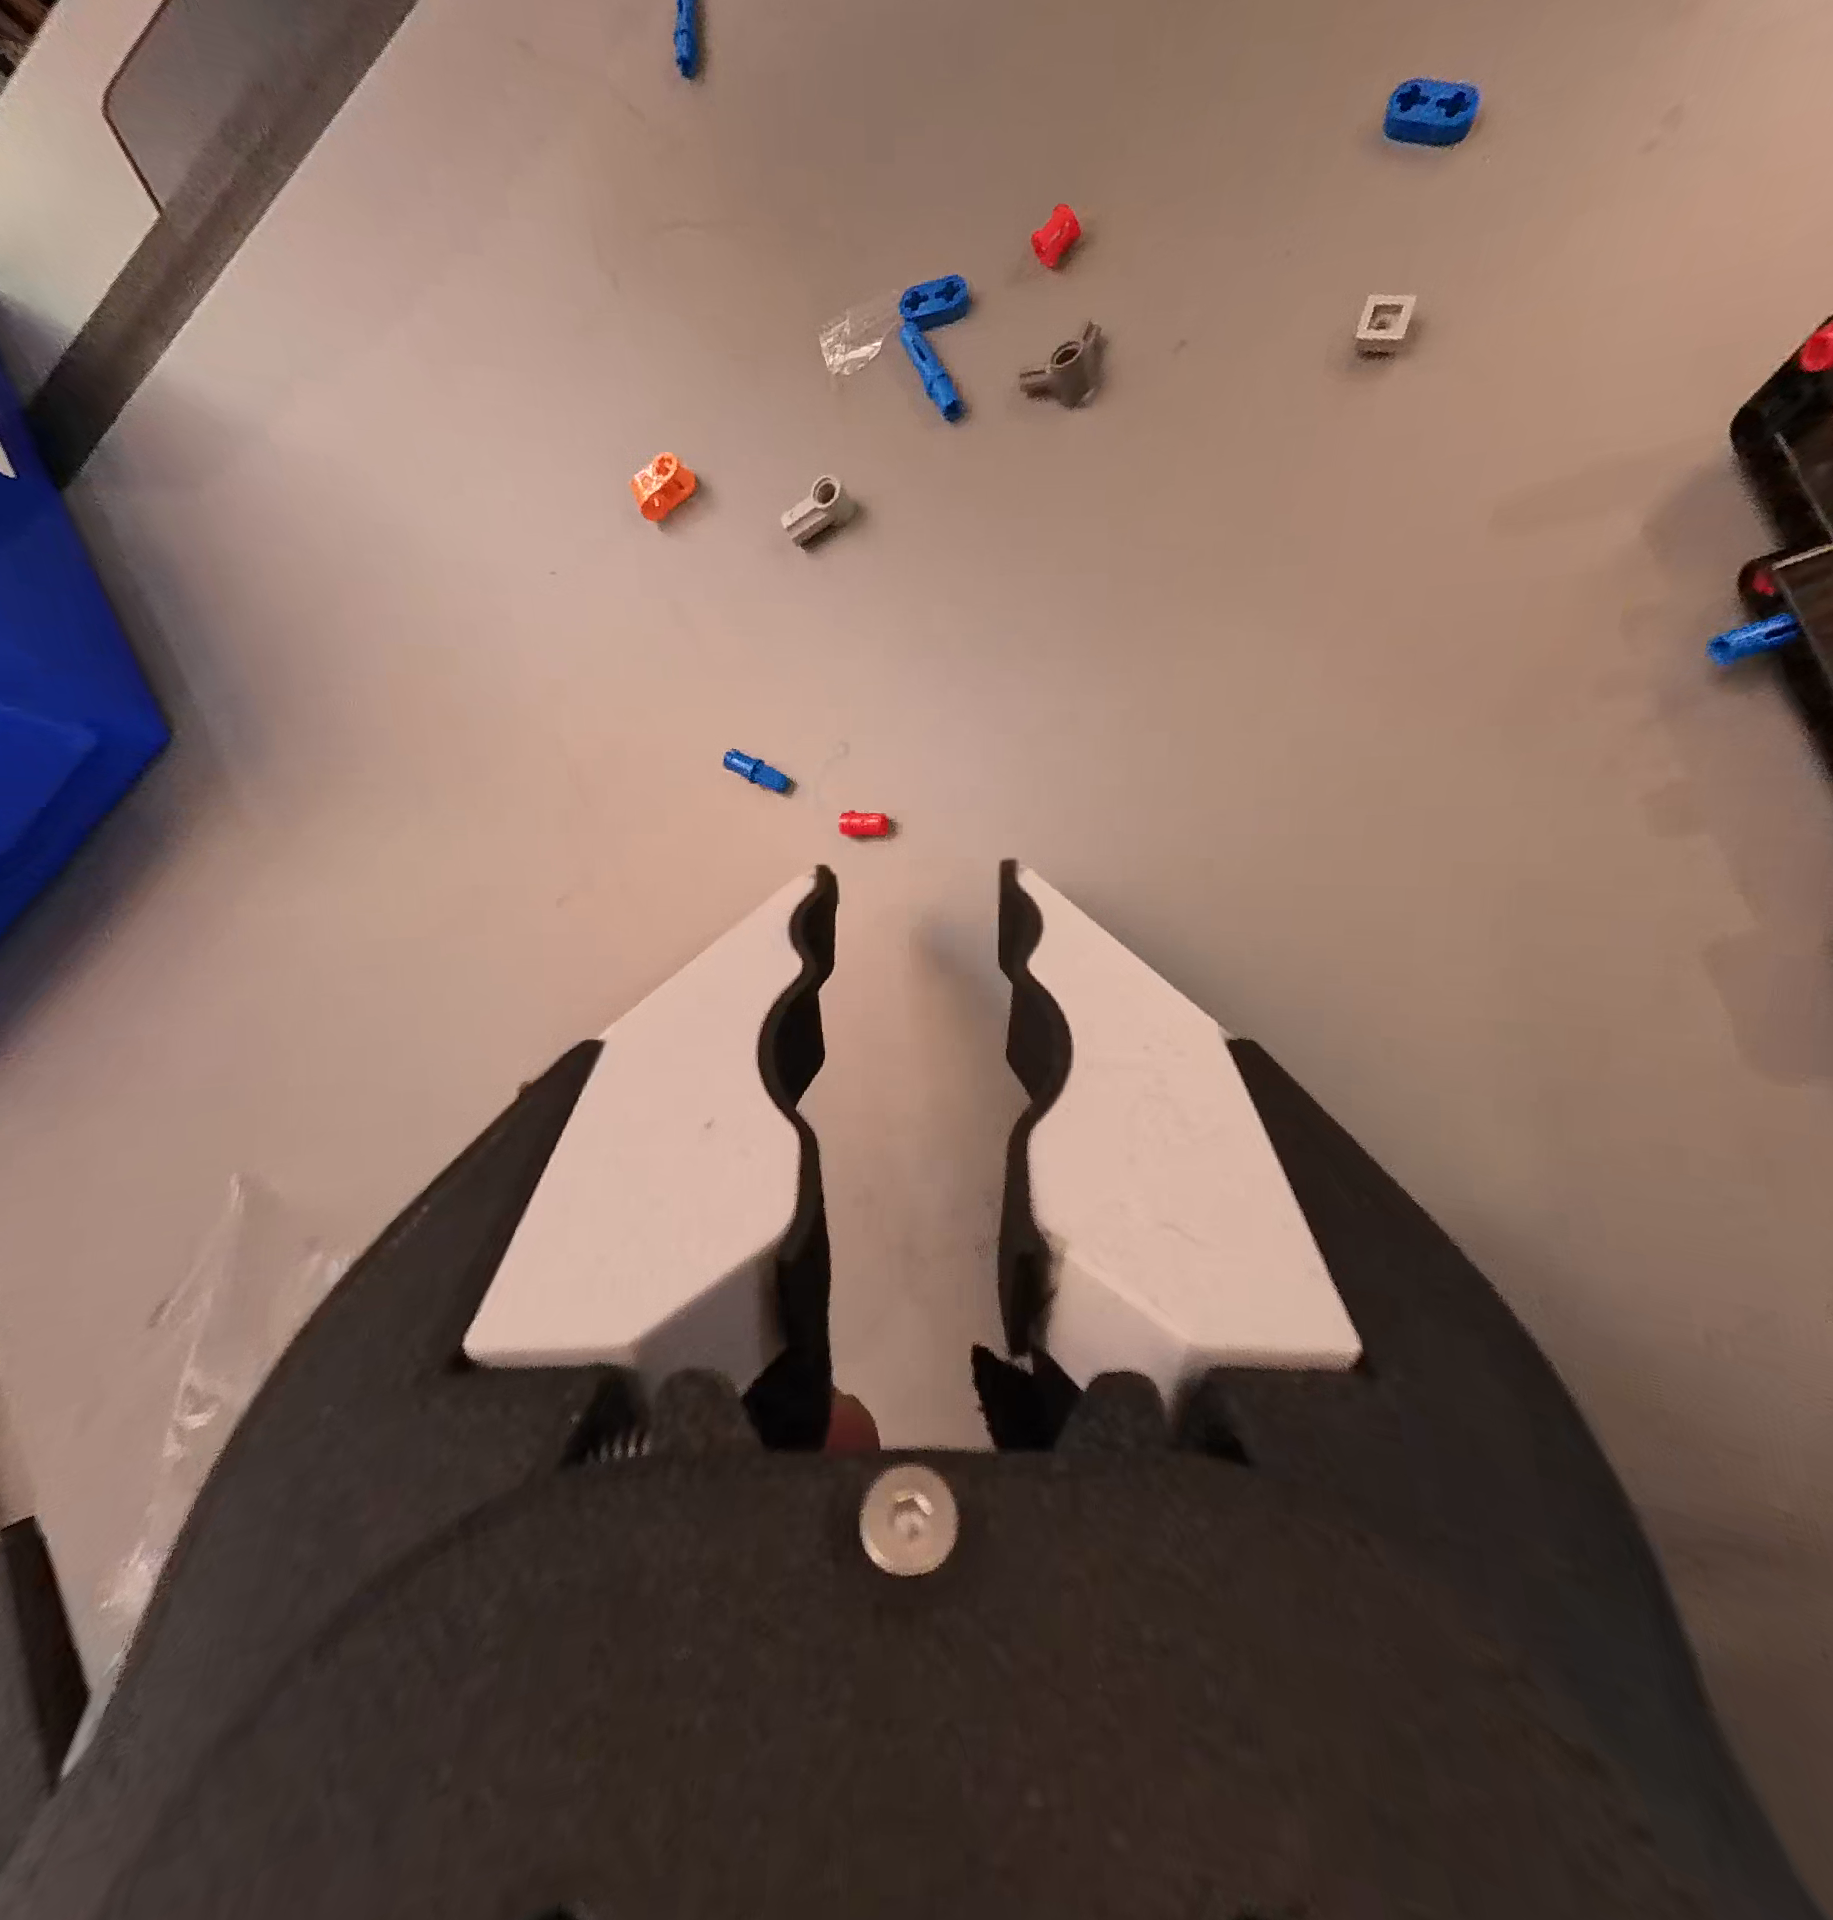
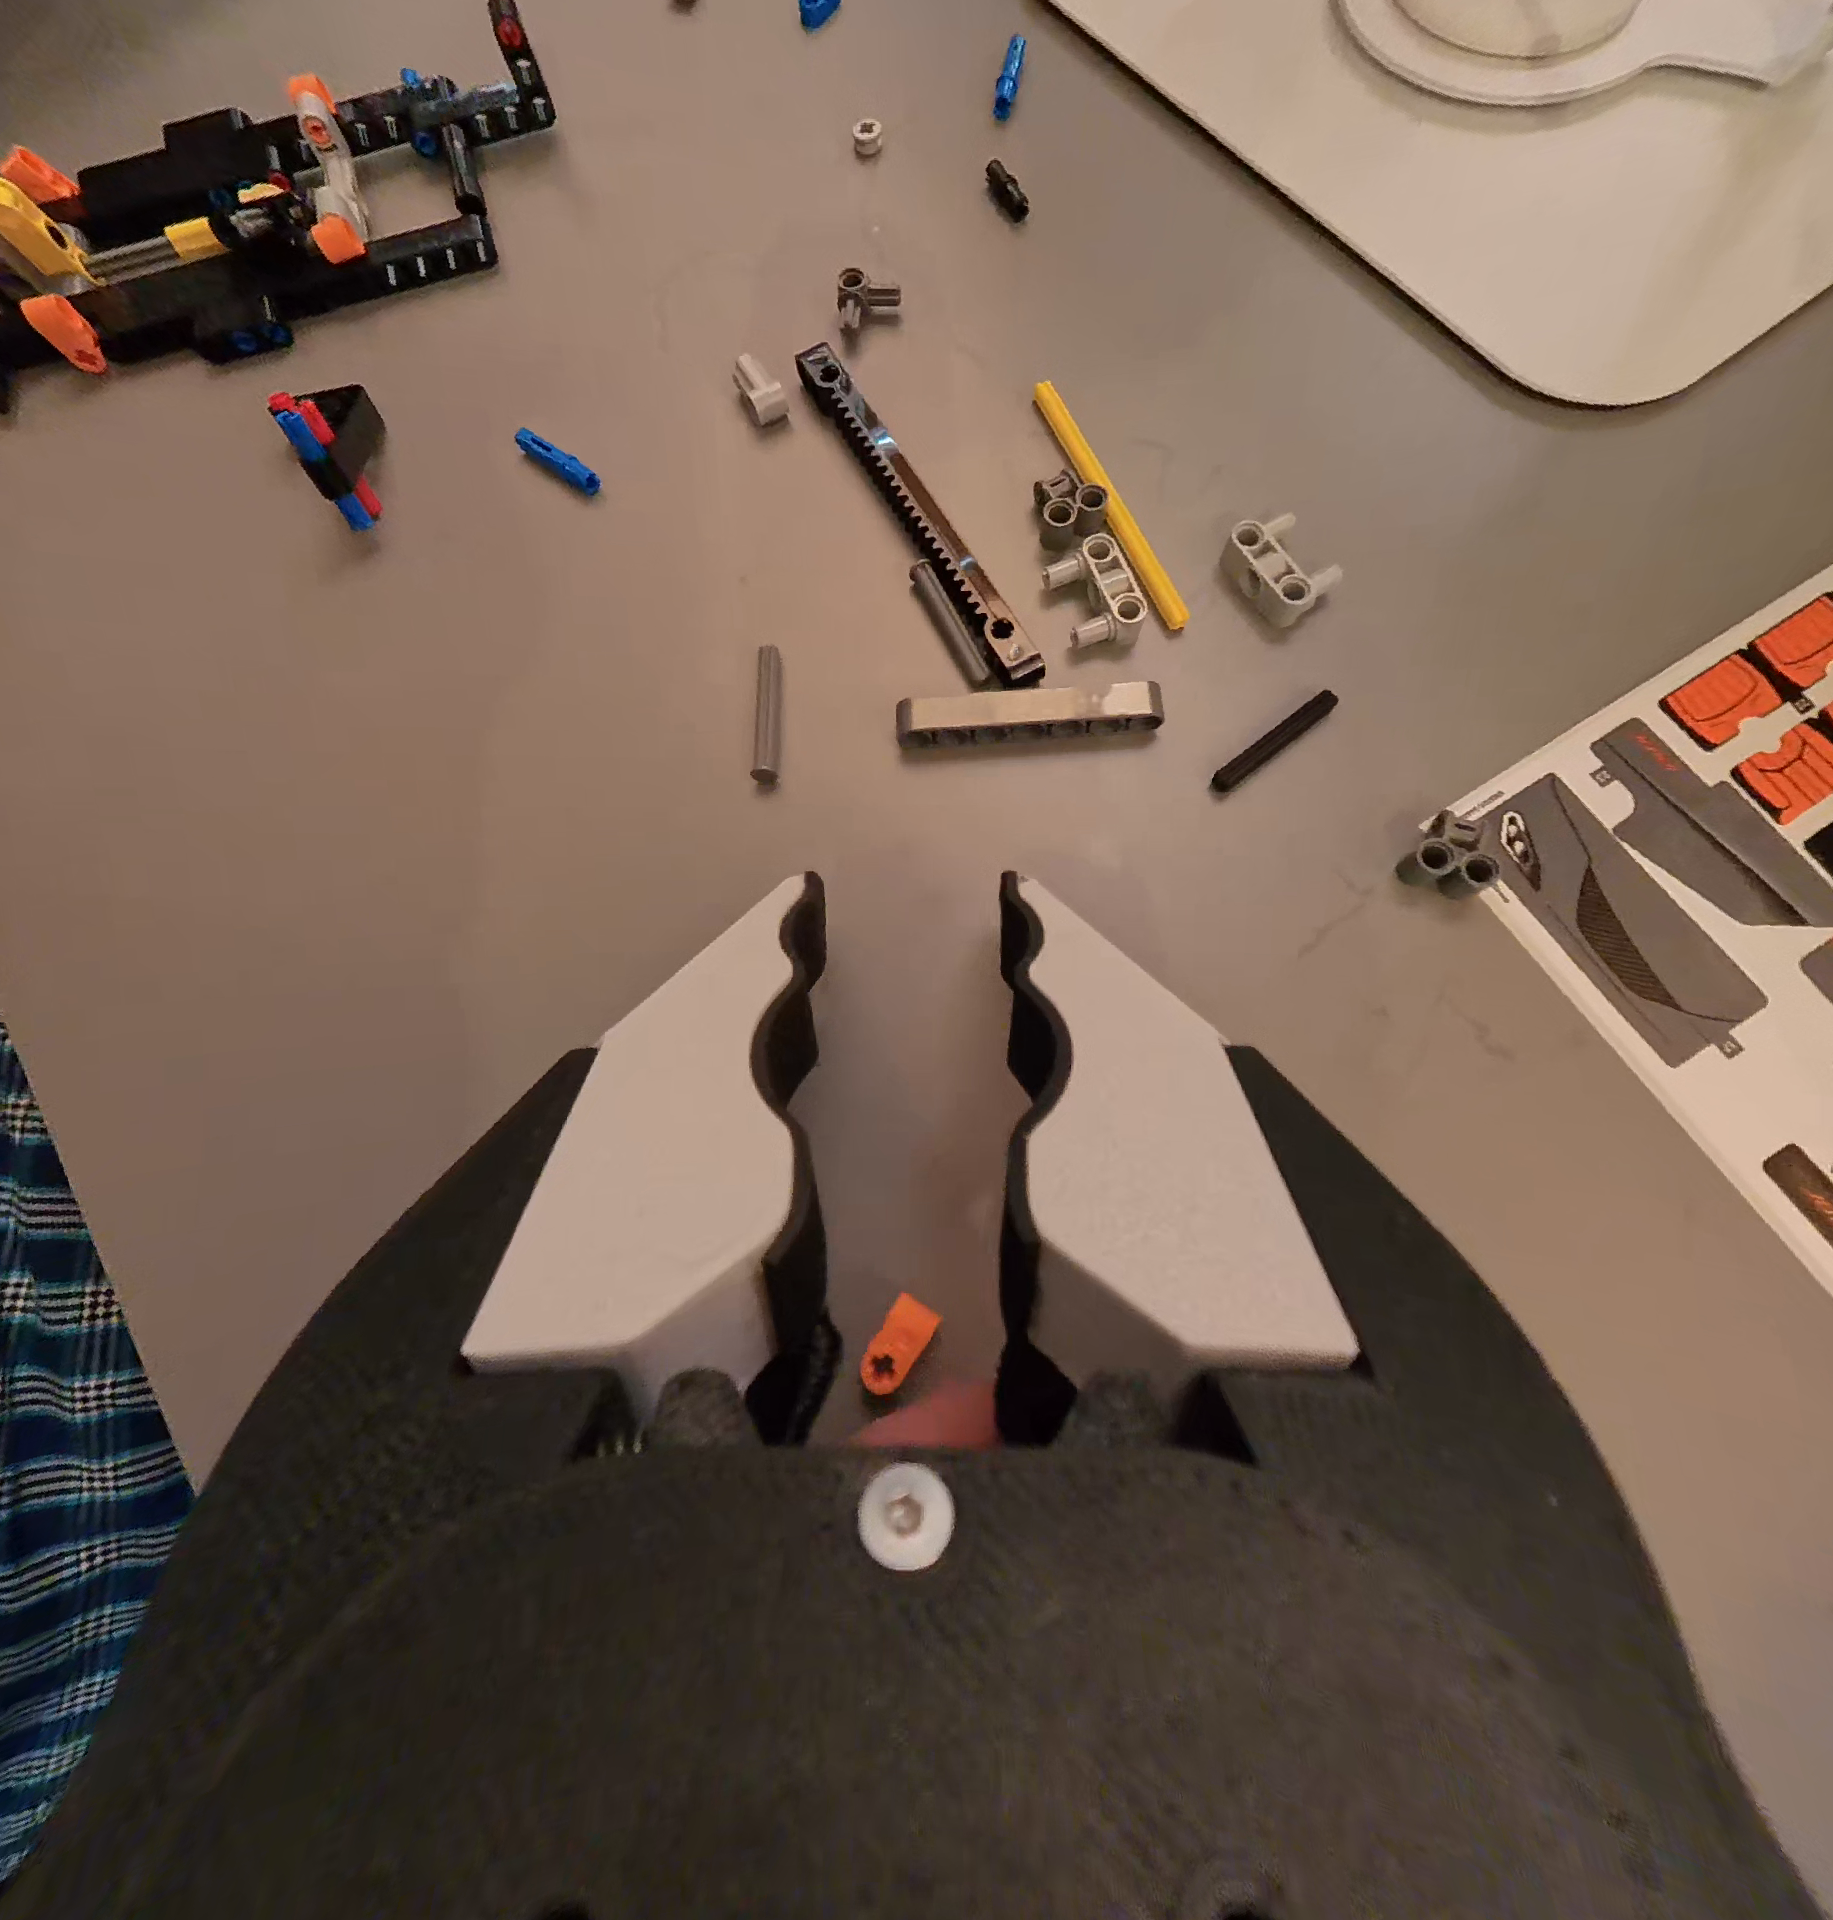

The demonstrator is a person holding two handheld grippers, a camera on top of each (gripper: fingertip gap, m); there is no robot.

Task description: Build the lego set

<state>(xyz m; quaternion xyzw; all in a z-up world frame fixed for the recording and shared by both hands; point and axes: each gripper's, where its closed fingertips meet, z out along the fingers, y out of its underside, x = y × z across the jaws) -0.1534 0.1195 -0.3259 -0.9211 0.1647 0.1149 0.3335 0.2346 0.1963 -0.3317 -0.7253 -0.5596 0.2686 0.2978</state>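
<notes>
1. Grey table (image 2: 476,727), loose pieces scattered.
2. Part-built lego set (image 2: 226,218) – black frame with orange and yellow parts, far left of the right gripper (image 2: 912,883).
3. Left gripper (image 1: 917,873) – jaws apart, empty; the right's likewise.
4. Sticker sheet (image 2: 1722,883), right edge.

Red pin (image 1: 864,824), yellow axle (image 2: 1109,506), plaid cloth (image 2: 29,1351)

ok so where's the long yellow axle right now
In the right wrist view, the yellow axle lies on the table right of centre, beside the grey connectors.
</notes>
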